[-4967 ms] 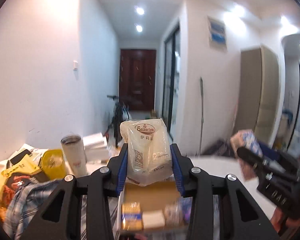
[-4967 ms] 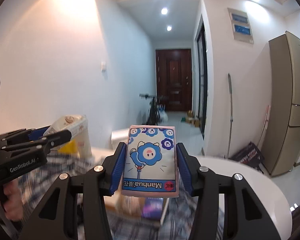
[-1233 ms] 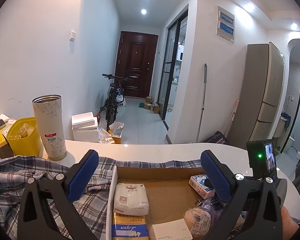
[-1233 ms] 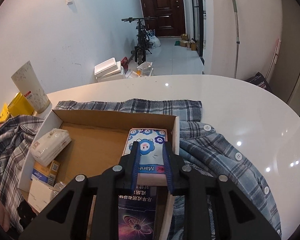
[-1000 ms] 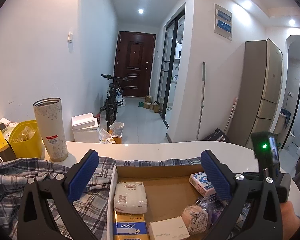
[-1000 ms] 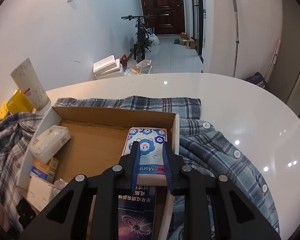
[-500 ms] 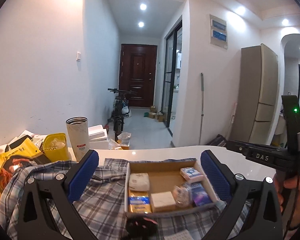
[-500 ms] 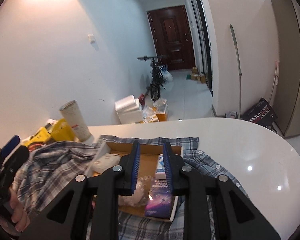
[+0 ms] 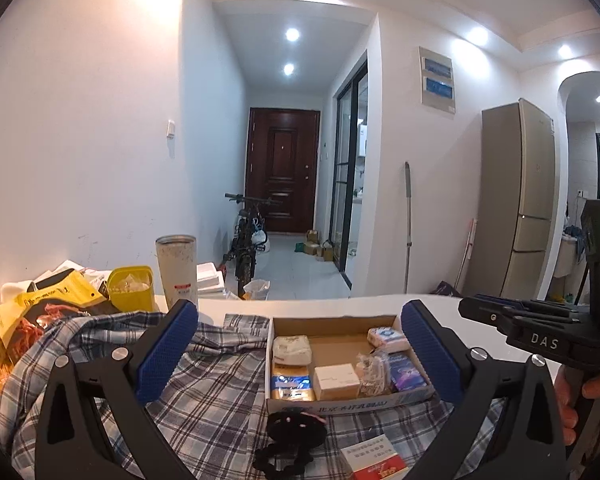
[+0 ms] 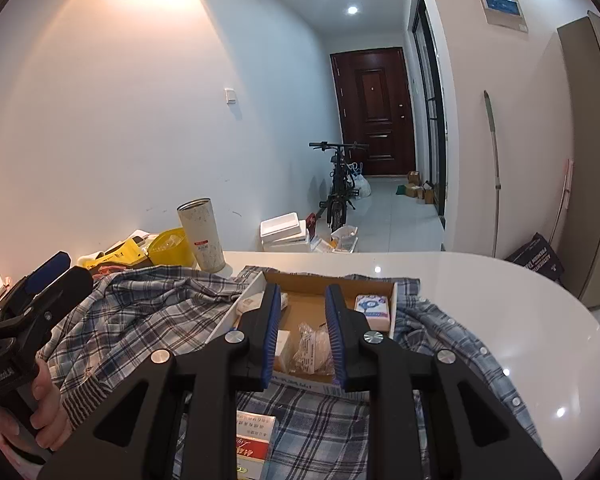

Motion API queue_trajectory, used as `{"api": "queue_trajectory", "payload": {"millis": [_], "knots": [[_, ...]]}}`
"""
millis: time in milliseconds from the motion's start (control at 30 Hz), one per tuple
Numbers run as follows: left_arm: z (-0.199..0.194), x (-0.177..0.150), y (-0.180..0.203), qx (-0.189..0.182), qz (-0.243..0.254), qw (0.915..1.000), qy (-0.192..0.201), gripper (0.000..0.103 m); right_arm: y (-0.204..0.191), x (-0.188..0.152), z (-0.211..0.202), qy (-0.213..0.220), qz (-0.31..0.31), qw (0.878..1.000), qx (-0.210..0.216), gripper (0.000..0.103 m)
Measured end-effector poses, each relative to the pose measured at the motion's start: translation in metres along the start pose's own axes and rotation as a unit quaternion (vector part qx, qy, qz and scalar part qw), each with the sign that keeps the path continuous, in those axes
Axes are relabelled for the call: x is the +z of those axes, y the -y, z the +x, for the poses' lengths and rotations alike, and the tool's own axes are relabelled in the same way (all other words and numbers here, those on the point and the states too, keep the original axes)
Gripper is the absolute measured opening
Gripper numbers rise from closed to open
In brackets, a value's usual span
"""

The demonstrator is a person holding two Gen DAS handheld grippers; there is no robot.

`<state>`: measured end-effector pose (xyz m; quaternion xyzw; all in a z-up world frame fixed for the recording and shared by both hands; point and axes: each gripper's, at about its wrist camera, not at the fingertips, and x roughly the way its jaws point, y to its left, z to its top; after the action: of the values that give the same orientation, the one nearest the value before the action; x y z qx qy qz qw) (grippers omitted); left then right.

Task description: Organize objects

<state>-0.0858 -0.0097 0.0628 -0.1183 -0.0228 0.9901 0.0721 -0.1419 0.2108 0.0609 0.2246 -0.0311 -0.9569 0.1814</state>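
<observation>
Both tools pulled back; cardboard box (image 9: 350, 402) ahead, beyond left tool (image 9: 296, 354).

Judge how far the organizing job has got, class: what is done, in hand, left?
Done: the cardboard box holds several packets, including the blue-flowered tissue pack. In hand: nothing; left gripper open, right gripper shut and empty. Left: the red-and-white box and black scrunchie lie outside on the plaid shirt.

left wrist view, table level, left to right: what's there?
yellow snack bag → yellow tub → tall tumbler → cardboard box → right gripper
</observation>
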Motion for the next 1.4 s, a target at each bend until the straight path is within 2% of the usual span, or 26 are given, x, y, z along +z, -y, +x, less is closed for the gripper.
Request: {"api": "queue_trajectory", "payload": {"millis": [167,233,267,300,333,400,467,533,633,900,1000,1033,1067,1100,1133,1200,1233,1300,1333,1367,1400], "knots": [[0.031,-0.024,-0.013,-0.001,-0.019,0.9987,-0.047,0.103,0.006,-0.02,0.029,-0.034,-0.003,0.999,-0.006,0.022],[0.041,-0.035,-0.018,0.001,-0.019,0.9975,-0.068,0.103,0.011,-0.027,0.04,-0.05,0.009,0.999,0.002,0.028],[0.046,-0.039,-0.019,0.006,-0.018,0.9969,-0.077,0.103,0.014,-0.03,0.044,-0.055,0.016,0.998,0.004,0.046],[0.049,-0.041,-0.021,0.009,-0.02,0.9962,-0.084,0.103,0.016,-0.033,0.046,-0.059,0.022,0.998,0.009,0.07],[0.052,-0.043,-0.023,0.006,-0.027,0.9954,-0.092,0.103,0.02,-0.035,0.046,-0.06,0.03,0.998,0.012,0.076],[0.055,-0.043,-0.03,-0.008,-0.049,0.9938,-0.1,0.103,0.025,-0.04,0.049,-0.067,0.039,0.997,0.01,0.081],[0.055,-0.044,-0.034,-0.017,-0.066,0.9922,-0.104,0.103,0.027,-0.043,0.052,-0.077,0.035,0.996,-0.002,0.091],[0.057,-0.045,-0.036,-0.017,-0.068,0.9914,-0.111,0.103,0.029,-0.045,0.055,-0.083,0.037,0.996,-0.016,0.091],[0.059,-0.047,-0.033,-0.016,-0.063,0.9912,-0.115,0.103,0.029,-0.047,0.057,-0.093,0.042,0.995,-0.003,0.091],[0.068,-0.052,-0.027,-0.01,-0.043,0.9898,-0.136,0.103,0.021,-0.047,0.053,-0.085,0.021,0.996,-0.006,0.091],[0.072,-0.055,-0.023,-0.016,-0.034,0.9865,-0.159,0.103,0.02,-0.048,0.053,-0.092,0.02,0.996,0.002,0.091],[0.077,-0.058,-0.019,-0.013,-0.022,0.983,-0.182,0.102,0.019,-0.049,0.054,-0.098,0.019,0.995,0.003,0.091],[0.083,-0.062,-0.013,-0.009,-0.001,0.9769,-0.214,0.097,0.017,-0.05,0.055,-0.105,0.017,0.994,0.007,0.091],[0.087,-0.067,-0.009,-0.006,0.015,0.9723,-0.233,0.085,0.016,-0.051,0.056,-0.111,0.015,0.994,0.011,0.091],[0.089,-0.071,-0.005,-0.006,0.025,0.9684,-0.248,0.082,0.014,-0.052,0.058,-0.116,0.013,0.993,0.014,0.091],[0.094,-0.08,0.001,-0.025,0.03,0.9607,-0.275,0.069,0.011,-0.055,0.061,-0.123,0.005,0.992,0.011,0.09],[0.097,-0.084,0.003,-0.035,0.029,0.9562,-0.289,0.063,0.01,-0.056,0.061,-0.125,0.002,0.992,0.01,0.087],[0.101,-0.091,0.006,-0.045,0.03,0.9488,-0.311,0.045,0.008,-0.057,0.063,-0.133,-0.005,0.991,0.011,0.072],[0.102,-0.094,0.007,-0.049,0.031,0.9458,-0.319,0.04,0.006,-0.058,0.064,-0.139,-0.014,0.99,0.014,0.065],[0.104,-0.096,0.007,-0.05,0.029,0.9434,-0.326,0.033,0.004,-0.059,0.066,-0.146,-0.026,0.989,0.012,0.042],[0.104,-0.099,0.008,-0.051,0.028,0.9409,-0.334,0.031,0.0,-0.062,0.069,-0.158,-0.042,0.987,0.004,0.029]]}}
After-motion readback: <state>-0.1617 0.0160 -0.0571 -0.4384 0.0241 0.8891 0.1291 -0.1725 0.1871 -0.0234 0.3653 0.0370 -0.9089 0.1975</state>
